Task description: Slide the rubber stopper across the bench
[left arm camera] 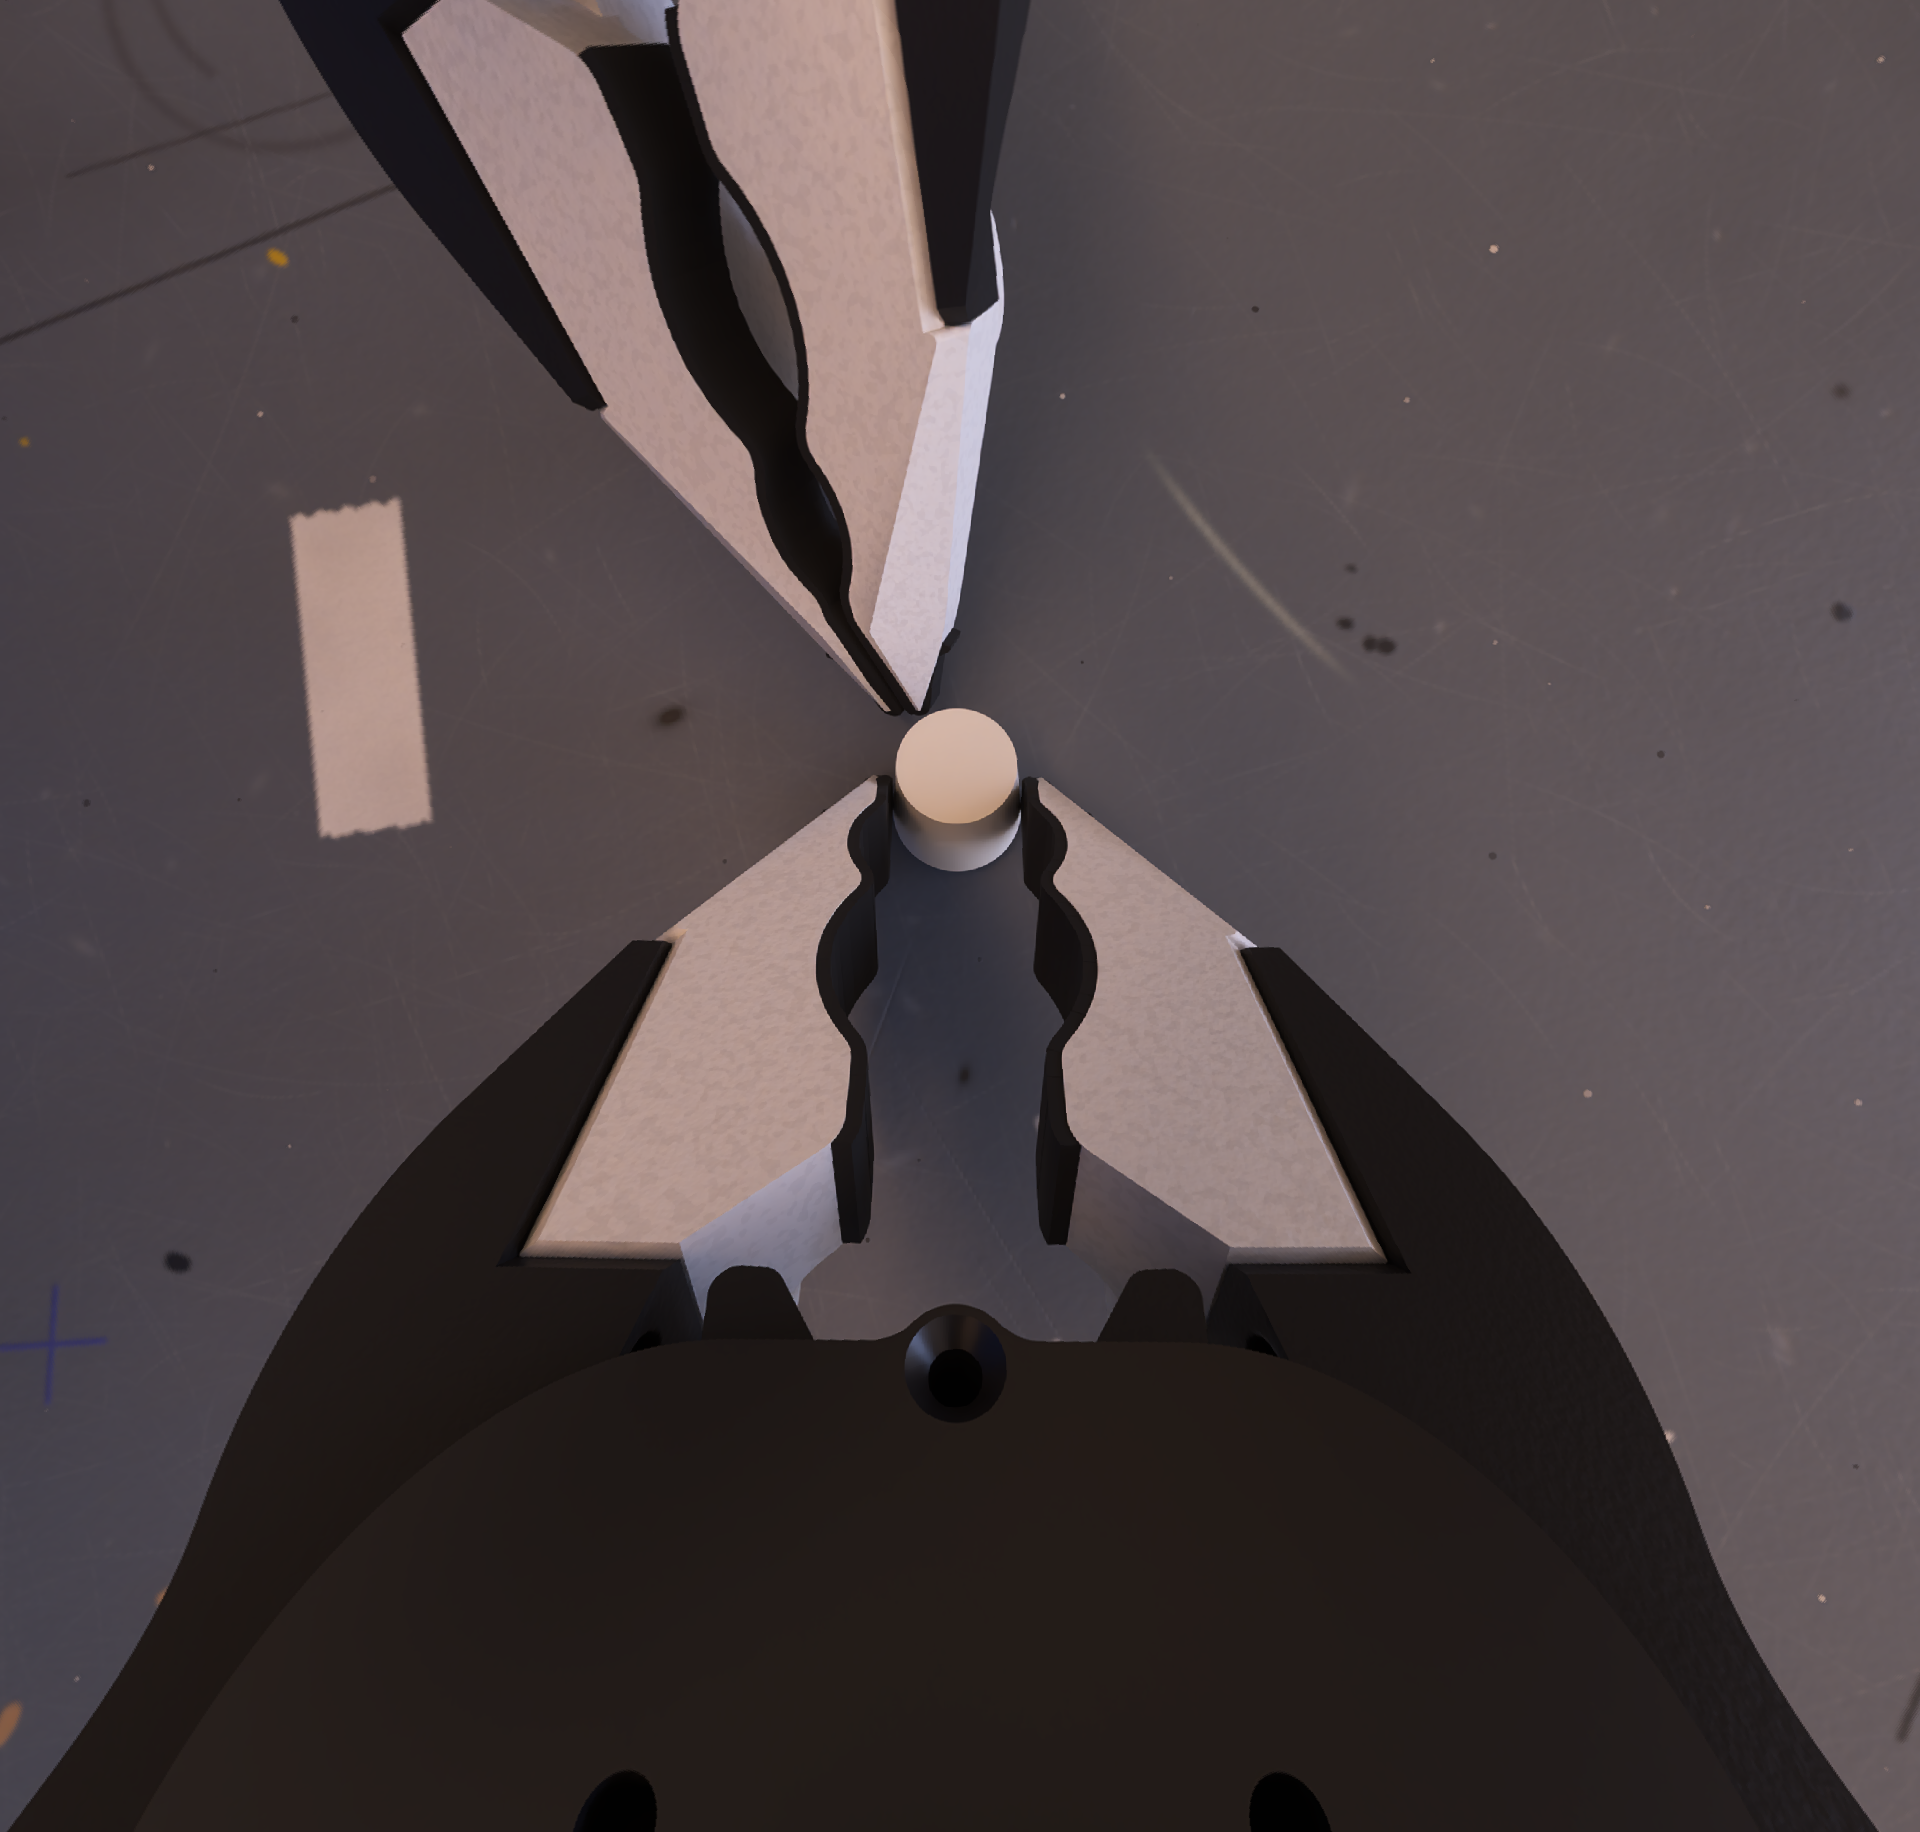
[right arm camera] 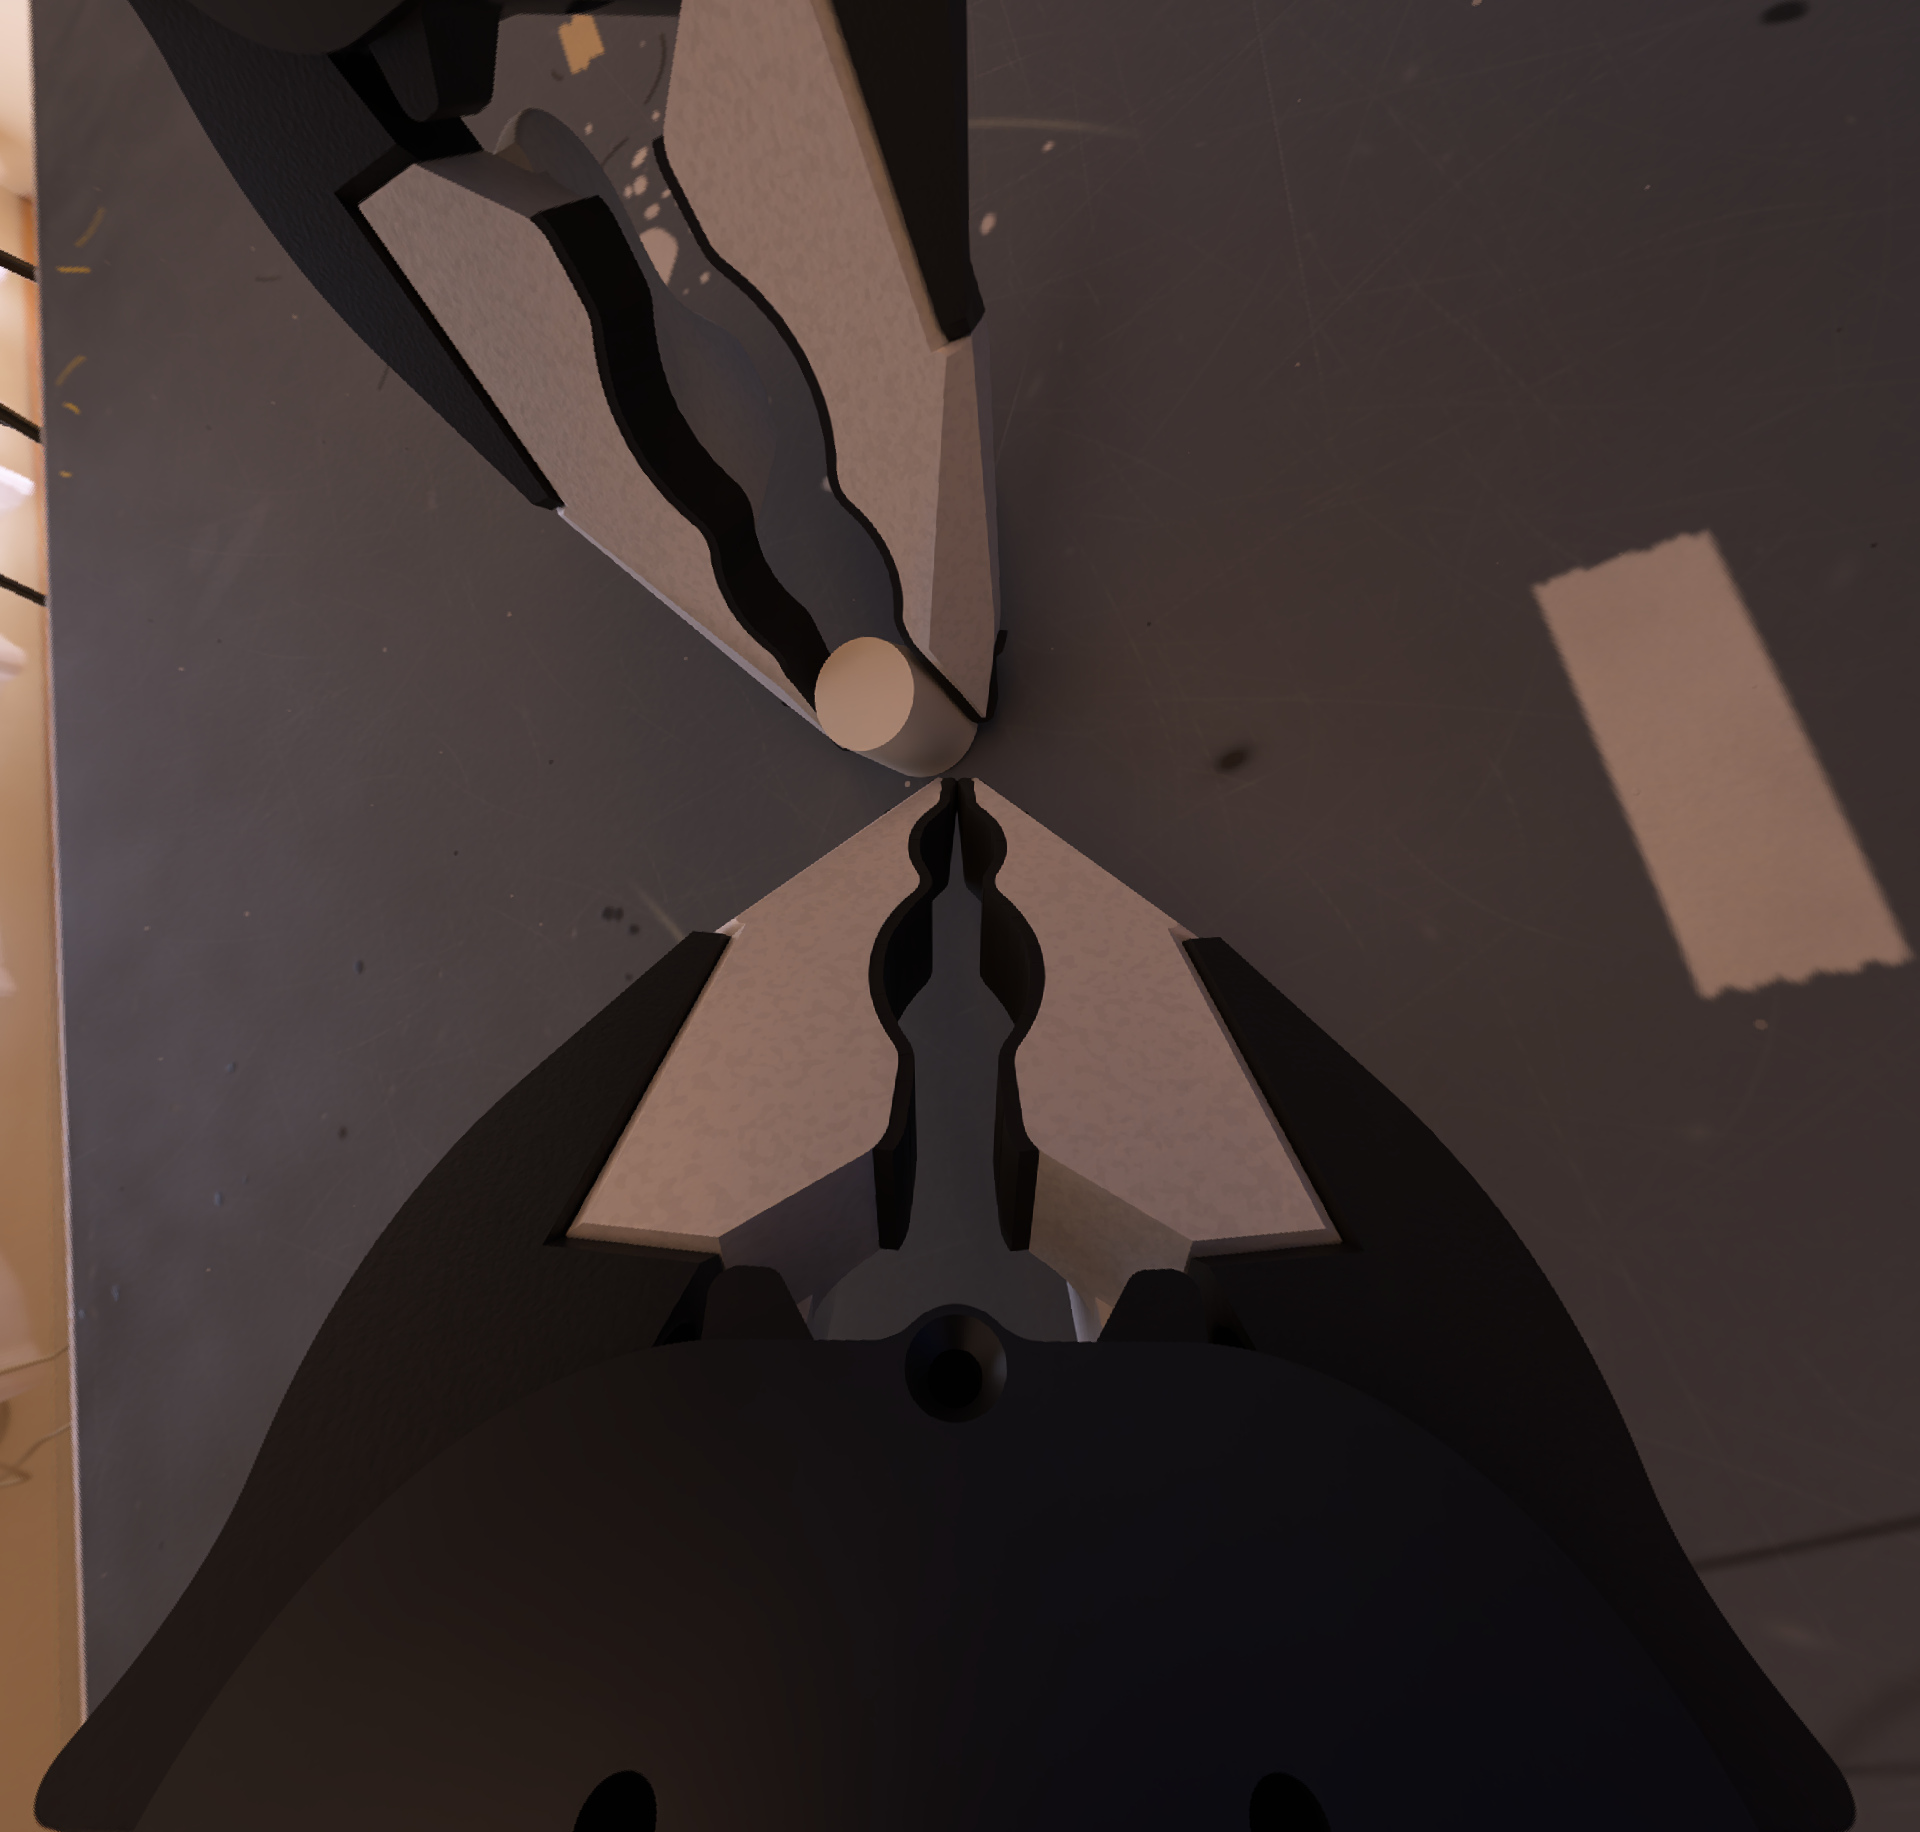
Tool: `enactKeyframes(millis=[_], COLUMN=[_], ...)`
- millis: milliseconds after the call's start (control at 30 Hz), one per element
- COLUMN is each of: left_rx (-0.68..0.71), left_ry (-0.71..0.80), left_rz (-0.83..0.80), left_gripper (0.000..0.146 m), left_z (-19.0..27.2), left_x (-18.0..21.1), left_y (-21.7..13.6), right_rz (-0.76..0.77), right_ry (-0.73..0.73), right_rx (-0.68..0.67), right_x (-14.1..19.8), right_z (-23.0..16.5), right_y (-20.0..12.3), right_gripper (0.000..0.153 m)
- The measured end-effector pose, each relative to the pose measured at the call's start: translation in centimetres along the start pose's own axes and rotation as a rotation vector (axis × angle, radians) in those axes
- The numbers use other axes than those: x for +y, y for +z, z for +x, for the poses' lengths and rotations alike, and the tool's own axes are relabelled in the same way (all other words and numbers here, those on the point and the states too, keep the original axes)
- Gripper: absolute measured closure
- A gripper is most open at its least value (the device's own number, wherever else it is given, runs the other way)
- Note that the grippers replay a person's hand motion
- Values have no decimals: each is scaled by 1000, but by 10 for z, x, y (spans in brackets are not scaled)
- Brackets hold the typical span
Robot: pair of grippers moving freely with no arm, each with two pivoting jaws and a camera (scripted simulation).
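The rubber stopper (left arm camera: 956, 769) is a small cream-coloured cylinder standing upright on the dark grey bench (left arm camera: 1455, 847). My left gripper (left arm camera: 956, 795) reaches down to the bench, with its two fingertips pressed on either side of the stopper. My right gripper (right arm camera: 956, 790) is shut and empty, its tips right beside the stopper (right arm camera: 868, 696). In the left wrist view the right gripper (left arm camera: 906, 707) comes in from the top and its tips touch or nearly touch the stopper's far side. In the right wrist view the left gripper (right arm camera: 894, 712) comes in from the top, holding the stopper.
A pale strip of tape (left arm camera: 361, 676) lies on the bench left of the stopper; it also shows in the right wrist view (right arm camera: 1720, 764). The bench edge (right arm camera: 52, 847) runs along the left of the right wrist view. A blue cross mark (left arm camera: 52, 1344) sits lower left.
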State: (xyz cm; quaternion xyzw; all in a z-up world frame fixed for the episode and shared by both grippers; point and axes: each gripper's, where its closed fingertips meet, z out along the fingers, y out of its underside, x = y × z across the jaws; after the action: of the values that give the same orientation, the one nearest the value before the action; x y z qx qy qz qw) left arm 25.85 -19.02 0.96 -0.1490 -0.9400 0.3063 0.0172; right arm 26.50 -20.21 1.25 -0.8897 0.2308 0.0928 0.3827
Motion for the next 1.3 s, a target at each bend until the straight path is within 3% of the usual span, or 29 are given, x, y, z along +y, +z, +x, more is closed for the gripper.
enactKeyframes(millis=[500, 1300], left_rx=[-6, -16], left_ry=[-1, 0], left_rz=[1, -2], left_gripper=[121, 121], left_z=[0, -2], left_x=[0, -2], left_y=[0, 1], right_rz=[39, 60], right_ry=[-9, -161], right_rx=[86, 335], right_x=[0, -1], right_z=[-1, 1], right_y=[0, -3], right_gripper=[151, 151])
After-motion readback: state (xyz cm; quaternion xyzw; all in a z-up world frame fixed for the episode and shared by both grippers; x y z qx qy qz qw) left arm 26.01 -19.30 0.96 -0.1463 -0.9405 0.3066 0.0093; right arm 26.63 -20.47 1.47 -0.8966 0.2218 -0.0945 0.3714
